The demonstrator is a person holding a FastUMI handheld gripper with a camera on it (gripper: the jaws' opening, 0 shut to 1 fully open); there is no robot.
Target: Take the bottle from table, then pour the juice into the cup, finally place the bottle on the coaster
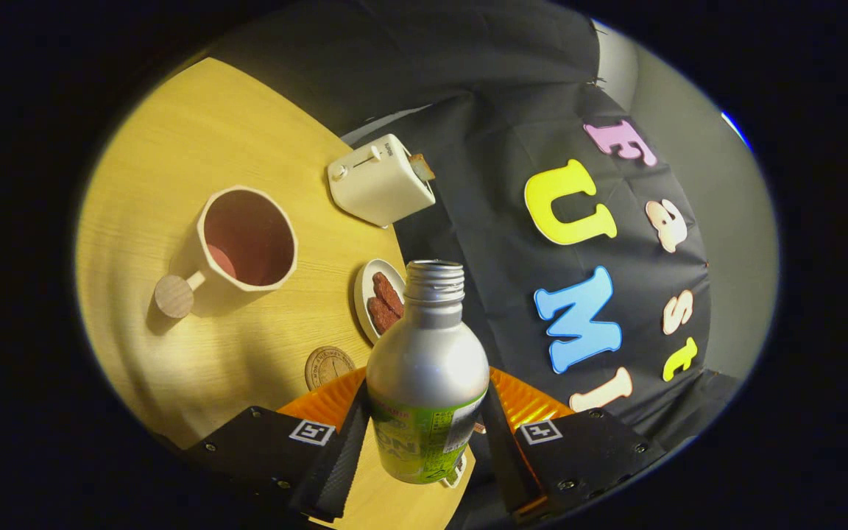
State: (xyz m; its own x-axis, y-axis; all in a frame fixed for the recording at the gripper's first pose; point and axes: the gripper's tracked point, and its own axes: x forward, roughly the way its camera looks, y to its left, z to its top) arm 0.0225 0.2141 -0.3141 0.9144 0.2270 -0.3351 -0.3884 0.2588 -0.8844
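Bottle (426, 375) clamped btwn gripper (424, 442) fingers, off table (196, 132).

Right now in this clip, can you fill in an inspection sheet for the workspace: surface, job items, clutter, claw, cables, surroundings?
Surface: light wooden table, seen tilted.
Job's things: silver metal bottle with green label, cap off, held between the fingers; cream faceted cup with round wooden knob handle beyond them, its mouth open; round brown coaster on the table just ahead of the fingers, bare.
Clutter: cream toaster with a slice of toast in it; small white plate of brown pieces beside the bottle's neck.
Claw: claw closed on the bottle, both fingers against its sides.
Cables: nothing seen.
Surroundings: black cloth booth wall behind the table.
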